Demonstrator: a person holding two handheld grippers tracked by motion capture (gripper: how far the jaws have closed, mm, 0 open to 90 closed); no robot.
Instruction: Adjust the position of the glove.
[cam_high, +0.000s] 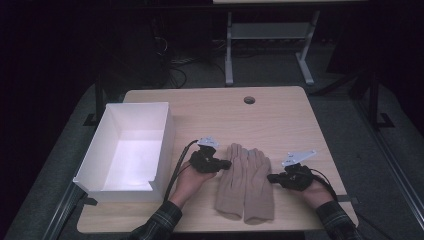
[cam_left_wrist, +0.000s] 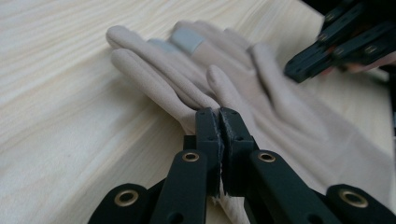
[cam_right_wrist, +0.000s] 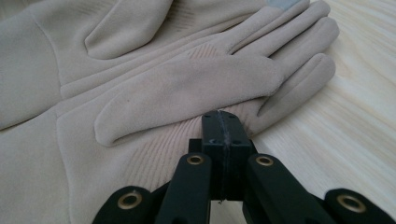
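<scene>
You are probably in a lab: a bare wooden table (cam_high: 280, 115), grey carpet (cam_high: 345, 105), and cables (cam_high: 175, 70) in darkness.

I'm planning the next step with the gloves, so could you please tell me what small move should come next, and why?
Probably open the left hand-held gripper a little and take hold of the nearest glove edge. Both hand-held grippers are shut with nothing between the jaws: the left sits at the left side of the pair of beige gloves, the right hand-held gripper at its right. The white box stands open to the left.

Dim room – grey carpet floor (cam_high: 345, 120), a light wooden table (cam_high: 280, 115), a white-legged bench (cam_high: 270, 35) behind.
</scene>
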